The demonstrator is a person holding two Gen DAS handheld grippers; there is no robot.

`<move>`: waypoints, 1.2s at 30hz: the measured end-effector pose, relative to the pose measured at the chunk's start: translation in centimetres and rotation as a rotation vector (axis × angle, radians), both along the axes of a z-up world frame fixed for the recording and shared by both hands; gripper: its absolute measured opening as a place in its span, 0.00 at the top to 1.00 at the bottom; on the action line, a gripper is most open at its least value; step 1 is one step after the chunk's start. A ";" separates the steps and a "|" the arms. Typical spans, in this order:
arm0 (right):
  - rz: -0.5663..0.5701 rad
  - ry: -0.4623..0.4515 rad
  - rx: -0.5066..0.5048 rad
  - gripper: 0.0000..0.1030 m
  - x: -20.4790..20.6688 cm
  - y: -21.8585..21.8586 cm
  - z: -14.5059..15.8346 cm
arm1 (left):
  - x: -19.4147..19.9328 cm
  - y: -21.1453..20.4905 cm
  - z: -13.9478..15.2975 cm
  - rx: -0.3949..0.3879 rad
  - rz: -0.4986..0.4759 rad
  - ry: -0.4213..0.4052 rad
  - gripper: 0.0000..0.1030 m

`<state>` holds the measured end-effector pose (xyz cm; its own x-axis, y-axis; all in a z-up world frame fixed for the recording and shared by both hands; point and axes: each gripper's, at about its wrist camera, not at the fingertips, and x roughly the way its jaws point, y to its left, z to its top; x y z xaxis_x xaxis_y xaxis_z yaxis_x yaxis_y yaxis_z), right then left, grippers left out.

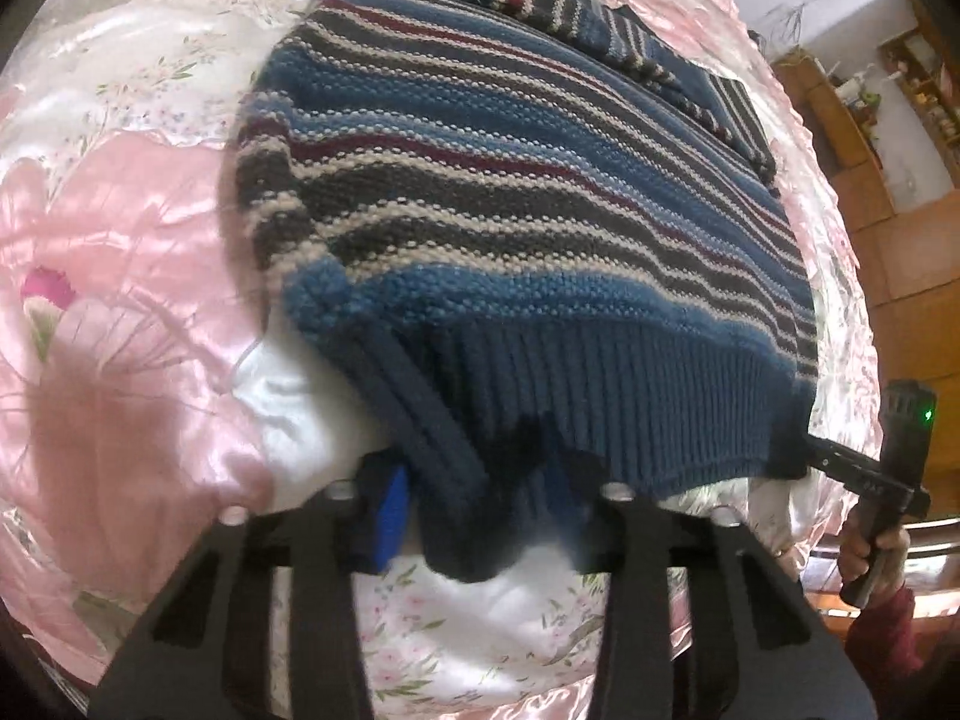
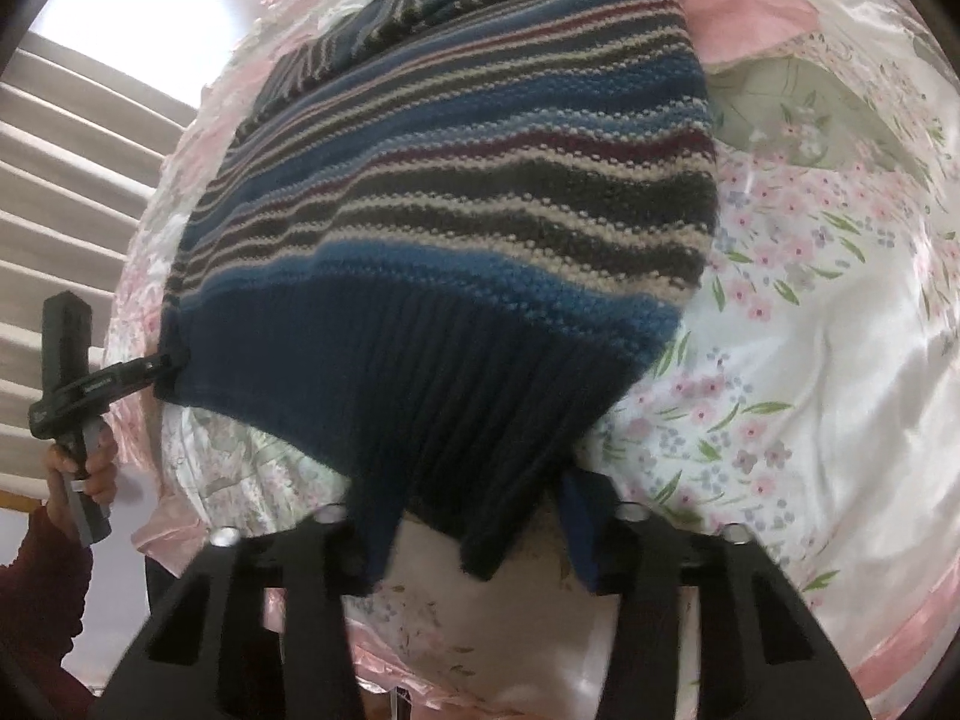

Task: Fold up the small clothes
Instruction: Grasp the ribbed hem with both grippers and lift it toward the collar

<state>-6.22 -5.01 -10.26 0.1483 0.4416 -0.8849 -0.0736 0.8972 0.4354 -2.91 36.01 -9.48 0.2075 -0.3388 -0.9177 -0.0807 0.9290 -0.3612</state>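
A knitted sweater (image 1: 510, 192) with blue, grey, cream and maroon stripes lies on a pink floral satin bedspread (image 1: 120, 300). Its dark blue ribbed hem is nearest me and lifted. My left gripper (image 1: 492, 516) is shut on one hem corner, and bunched fabric hangs between its fingers. In the right wrist view the same sweater (image 2: 456, 192) has its other hem corner in my right gripper (image 2: 474, 540). Each view also shows the opposite tool pinching the hem edge: the right gripper (image 1: 801, 459) and the left gripper (image 2: 165, 372). The sleeves are folded in at the far end.
The bedspread (image 2: 810, 330) reaches out on all sides of the sweater. A hand (image 1: 876, 546) in a red sleeve holds the right tool, and another hand (image 2: 90, 468) holds the left. Wooden cabinets (image 1: 900, 210) stand beyond the bed, window blinds (image 2: 60, 180) on the other side.
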 end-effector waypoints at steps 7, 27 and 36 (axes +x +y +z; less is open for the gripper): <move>-0.007 0.001 0.030 0.90 -0.2 -0.7 0.0 | -0.1 0.1 0.2 0.001 -0.003 -0.014 0.80; -0.118 -0.114 0.295 0.91 4.4 -3.7 5.3 | 2.7 1.0 5.7 -0.099 0.016 -0.177 0.87; -0.144 -0.111 0.286 0.91 11.9 -4.1 6.0 | 9.2 2.2 5.7 -0.088 0.103 -0.229 0.91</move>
<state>5.70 -9.07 -4.24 0.3160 0.6374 -0.7027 -0.0163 0.7442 0.6677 6.33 38.25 -3.80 0.4443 -0.3817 -0.8105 -0.0801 0.8842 -0.4603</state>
